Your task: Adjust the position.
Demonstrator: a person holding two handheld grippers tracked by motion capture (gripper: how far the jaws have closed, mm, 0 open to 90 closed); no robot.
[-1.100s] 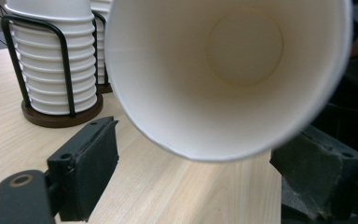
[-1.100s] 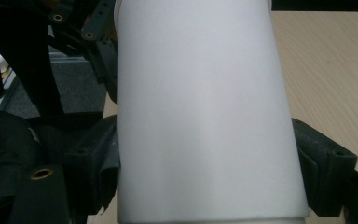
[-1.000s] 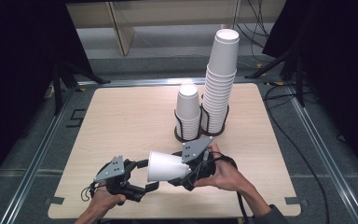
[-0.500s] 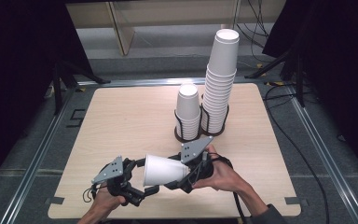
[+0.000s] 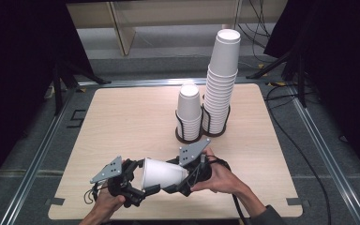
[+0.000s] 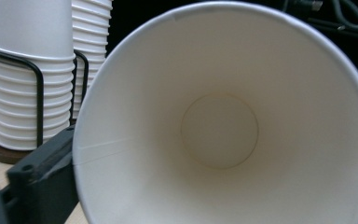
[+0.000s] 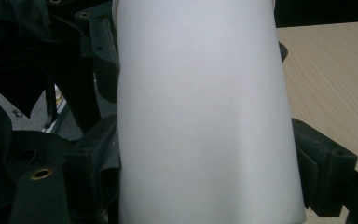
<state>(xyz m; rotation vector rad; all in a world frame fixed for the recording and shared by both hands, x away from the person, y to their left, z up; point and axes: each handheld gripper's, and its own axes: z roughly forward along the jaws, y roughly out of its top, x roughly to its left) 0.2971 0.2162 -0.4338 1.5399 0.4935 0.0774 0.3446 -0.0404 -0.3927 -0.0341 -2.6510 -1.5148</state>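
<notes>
Lying level, paper cup [image 5: 163, 173] mouth toward left gripper [image 5: 130, 183], fingers spread; right gripper [image 5: 180, 183] fingers clamp base.

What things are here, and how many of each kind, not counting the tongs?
Loose paper cup: 1
Paper cup stacks: 2
Wire cup holders: 2
Total: 5

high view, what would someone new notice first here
A white paper cup lies on its side at the near edge of the table, between the left tool and the right tool, its mouth toward the left tool. Behind it, a tall stack of cups towers beside a shorter stack, each in a black wire holder.
</notes>
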